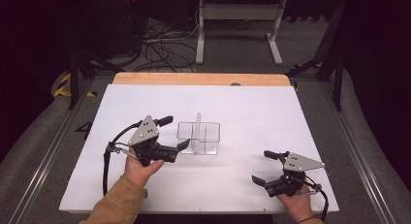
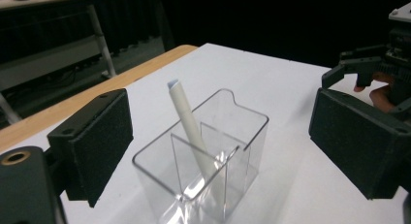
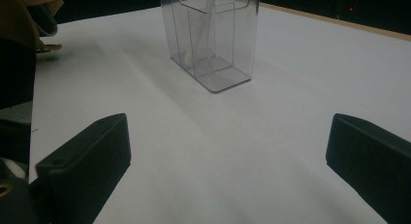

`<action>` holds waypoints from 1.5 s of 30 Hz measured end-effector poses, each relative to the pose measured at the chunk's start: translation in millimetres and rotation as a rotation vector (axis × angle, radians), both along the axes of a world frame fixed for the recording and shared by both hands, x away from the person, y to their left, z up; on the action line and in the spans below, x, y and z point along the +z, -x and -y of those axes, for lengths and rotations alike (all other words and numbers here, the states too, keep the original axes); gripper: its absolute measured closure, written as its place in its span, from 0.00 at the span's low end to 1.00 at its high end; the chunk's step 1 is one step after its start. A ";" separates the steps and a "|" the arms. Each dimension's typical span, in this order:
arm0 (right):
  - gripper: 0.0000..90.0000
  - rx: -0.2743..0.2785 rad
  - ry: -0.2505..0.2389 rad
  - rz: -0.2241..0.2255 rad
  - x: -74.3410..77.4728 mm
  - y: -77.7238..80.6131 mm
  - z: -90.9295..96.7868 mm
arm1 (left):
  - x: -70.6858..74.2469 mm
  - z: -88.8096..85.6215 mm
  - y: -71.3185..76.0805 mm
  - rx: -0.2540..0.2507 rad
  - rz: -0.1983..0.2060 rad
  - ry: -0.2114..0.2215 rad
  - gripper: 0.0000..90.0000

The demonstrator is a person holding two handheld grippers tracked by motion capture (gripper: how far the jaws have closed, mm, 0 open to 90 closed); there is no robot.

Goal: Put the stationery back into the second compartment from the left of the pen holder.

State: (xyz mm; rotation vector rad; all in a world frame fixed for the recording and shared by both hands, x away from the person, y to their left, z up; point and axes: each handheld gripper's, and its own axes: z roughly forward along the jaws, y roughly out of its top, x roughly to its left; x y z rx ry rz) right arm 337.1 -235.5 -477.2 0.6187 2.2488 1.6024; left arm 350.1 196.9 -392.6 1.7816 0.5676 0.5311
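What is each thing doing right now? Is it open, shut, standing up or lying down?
Clear box: upright on the table, open at the top, split into compartments.
White stick: inside the box, leaning, its top poking above the rim.
Left claw: open, beside the box, holding nothing.
Right claw: open, holding nothing, apart from the box.
Table: covered by a flat white sheet.

Lab, black curtains (image 1: 29, 49), floor cables (image 1: 160, 47), white-covered table (image 1: 252, 107)
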 end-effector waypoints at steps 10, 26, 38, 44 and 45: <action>0.03 0.000 0.007 -0.001 -0.4 0.8 -0.5 | -22.2 -32.9 10.3 0.051 -0.042 -0.040 0.07; 0.03 0.003 0.011 -0.001 -0.6 1.4 -0.8 | -64.2 -70.2 26.7 0.075 -0.083 -0.056 0.08; 0.03 0.004 0.015 0.000 -0.9 1.9 -1.2 | -90.8 -86.3 34.0 0.129 -0.145 -0.071 0.08; 0.03 0.006 0.017 0.003 -0.9 2.0 -1.4 | -91.0 -94.4 28.5 0.154 -0.169 -0.023 0.08; 0.03 0.006 0.017 0.003 -0.9 1.9 -1.4 | -90.9 -94.8 28.4 0.156 -0.170 -0.026 0.09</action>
